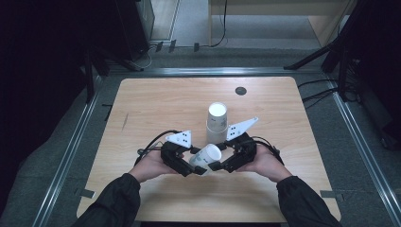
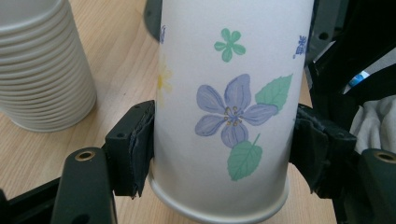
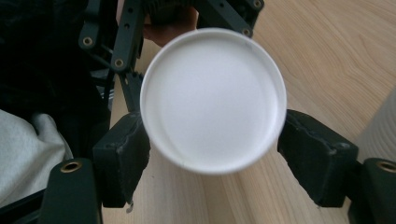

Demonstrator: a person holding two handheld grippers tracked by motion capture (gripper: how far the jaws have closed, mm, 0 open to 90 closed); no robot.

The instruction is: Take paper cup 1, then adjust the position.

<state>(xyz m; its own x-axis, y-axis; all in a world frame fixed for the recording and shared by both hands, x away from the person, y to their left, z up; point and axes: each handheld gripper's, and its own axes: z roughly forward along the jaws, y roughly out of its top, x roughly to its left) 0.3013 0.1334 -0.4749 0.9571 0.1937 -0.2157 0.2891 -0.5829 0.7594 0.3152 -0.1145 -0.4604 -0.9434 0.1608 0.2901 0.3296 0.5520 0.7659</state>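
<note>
High view, cup: a single paper cup (image 1: 206,159) lies tilted between the two tongs, near the middle of the surface (image 1: 156,104) and towards its near edge, white bottom facing up and right.
High view, left tongs (image 1: 193,166): held in the person's left hand (image 1: 151,165), closed on the cup's side.
High view, right tongs (image 1: 218,164): held in the right hand (image 1: 265,164), at the cup's bottom end.
High view, stack: a stack of paper cups (image 1: 217,122) stands upside down just behind the held cup, at the centre of the surface.
Left gripper view, grip: both pads press the flowered wall of the cup (image 2: 226,116) near its rolled rim; the stack (image 2: 42,65) stands at upper left on the surface.
Right gripper view, grip: the cup's round white bottom (image 3: 213,99) faces the camera between the jaws; the left pad touches its edge, the right pad sits just beside it, contact unclear.
</note>
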